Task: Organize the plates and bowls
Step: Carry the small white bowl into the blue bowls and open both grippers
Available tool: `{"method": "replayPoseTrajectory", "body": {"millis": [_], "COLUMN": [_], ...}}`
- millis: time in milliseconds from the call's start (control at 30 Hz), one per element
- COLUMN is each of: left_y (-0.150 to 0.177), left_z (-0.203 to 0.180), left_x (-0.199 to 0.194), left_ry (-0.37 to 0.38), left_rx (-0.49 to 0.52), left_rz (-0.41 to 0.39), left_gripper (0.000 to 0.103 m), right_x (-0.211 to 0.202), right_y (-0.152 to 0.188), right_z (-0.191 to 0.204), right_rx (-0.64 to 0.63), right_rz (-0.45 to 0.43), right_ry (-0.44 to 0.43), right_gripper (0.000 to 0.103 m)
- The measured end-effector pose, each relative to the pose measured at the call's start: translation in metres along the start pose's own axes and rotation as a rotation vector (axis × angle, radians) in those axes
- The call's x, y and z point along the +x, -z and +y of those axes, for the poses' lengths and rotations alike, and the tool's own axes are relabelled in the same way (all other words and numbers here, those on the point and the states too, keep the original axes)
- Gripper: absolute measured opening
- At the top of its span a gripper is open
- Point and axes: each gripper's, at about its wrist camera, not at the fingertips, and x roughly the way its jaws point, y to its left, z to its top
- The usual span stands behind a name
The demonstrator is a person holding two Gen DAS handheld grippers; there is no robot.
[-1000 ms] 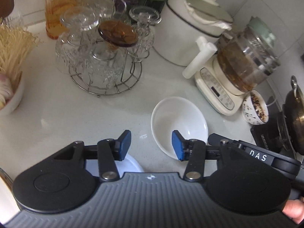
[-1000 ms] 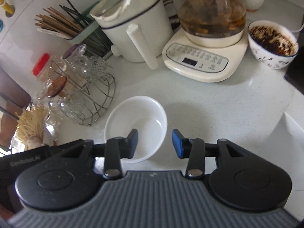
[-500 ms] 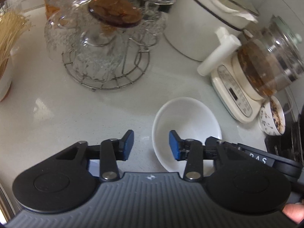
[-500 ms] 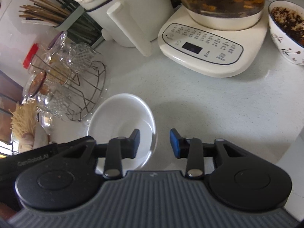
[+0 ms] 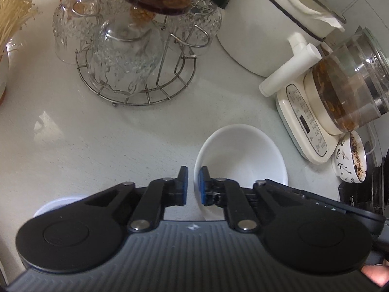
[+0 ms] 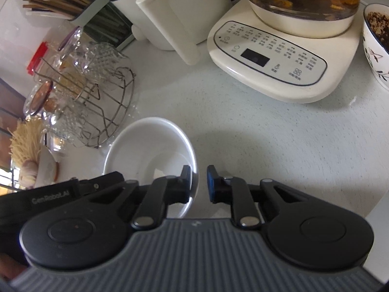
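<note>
The left gripper has its 2 blue-padded fingers drawn close with a narrow gap, straddling the near-left rim of the white bowl; whether the pads actually press the rim cannot be told. The right gripper has its fingers likewise set across the opposite rim of the same white bowl, the left finger inside the bowl and the right finger outside it, a small gap still showing beside the rim.

The bowl sits upright and empty on the pale speckled table, between the 2 grippers. Just beyond it stands a round wire rack hung with upturned cut-glass cups. To the bowl's right, a cream kettle base with a control panel carries a glass pot of brown liquid, and a white cooker with a stubby handle stands behind. A patterned bowl holding dark dried contents rests beside the base. A holder of chopsticks stands near the wall in the right wrist view. A second white dish peeks out beneath the left gripper's body.
</note>
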Motion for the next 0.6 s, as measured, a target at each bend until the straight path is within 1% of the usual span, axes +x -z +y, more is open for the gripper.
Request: {"method": "replayPoseTrajectory", "body": {"millis": [67, 267, 400, 500, 600], "left_y": [0.001, 0.004, 0.004, 0.003, 0.003], "left_z": [-0.001, -0.002, -0.004, -0.001, -0.004], "left_x": [-0.001, -0.006, -0.020, -0.032, -0.047], "left_ry": [0.007, 0.012, 0.021, 0.048, 0.046], "left_rx": [0.001, -0.003, -0.008, -0.049, -0.037], "left_rz": [-0.006, -0.012, -0.037, -0.050, -0.077], "left_gripper": [0.009, 0.009, 0.009, 0.009, 0.009], "right_x": [0.000, -0.005, -0.015, -0.025, -0.034], "right_y": [0.000, 0.000, -0.001, -0.005, -0.007], "right_z": [0.002, 0.003, 0.006, 0.008, 0.015], "right_rx": [-0.012, -0.015, -0.009, -0.002, -0.017], "right_rz": [0.003, 0.002, 0.001, -0.009, -0.021], "right_ry": [-0.002, -0.006, -0.023, -0.042, -0.061], "right_gripper": [0.010, 0.010, 0.010, 0.010, 0.010]}}
